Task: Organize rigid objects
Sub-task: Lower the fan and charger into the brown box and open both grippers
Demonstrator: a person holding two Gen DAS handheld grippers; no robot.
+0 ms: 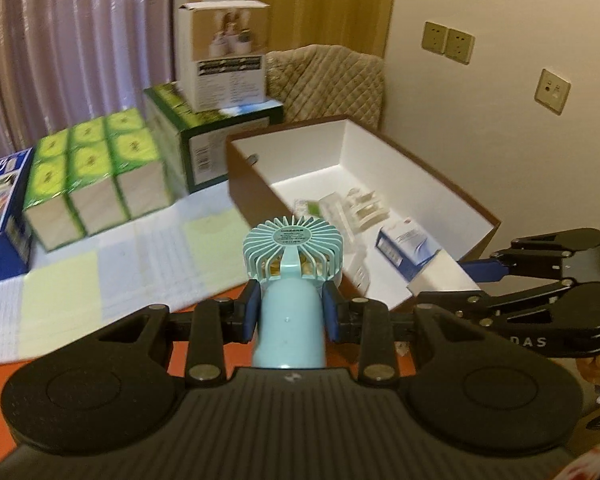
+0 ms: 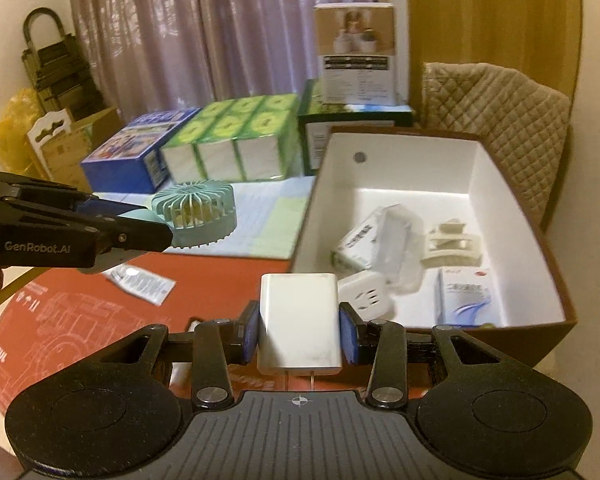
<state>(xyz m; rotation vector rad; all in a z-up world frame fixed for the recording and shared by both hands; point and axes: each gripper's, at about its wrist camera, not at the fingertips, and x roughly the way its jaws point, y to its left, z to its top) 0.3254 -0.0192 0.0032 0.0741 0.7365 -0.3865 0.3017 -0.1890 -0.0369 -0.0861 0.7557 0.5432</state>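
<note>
Step in hand: carrying, with both items lifted clear of the bench and not yet over the box. The left claw is clamped on the handle of the fan; the fan head points forward, short of the box's near-left wall. The right claw is clamped on the sides of the charger, prongs toward the camera, just short of the box's near rim.

Next move, as judged: each load must pass over the rim and down into a free patch of floor before the claw lets go. The two claws are close together beside the box, so going one at a time seems wise. The fan is tall for the wall height; laying it flat looks safer.

Box contents: a white socket adapter at the near wall, a wrapped packet behind it, a cream hair clip toward the right, a blue-and-white carton in the near-right corner. The far half of the floor is bare.

Outside the box: a sachet lies on the bench to its left, still to be collected.
</note>
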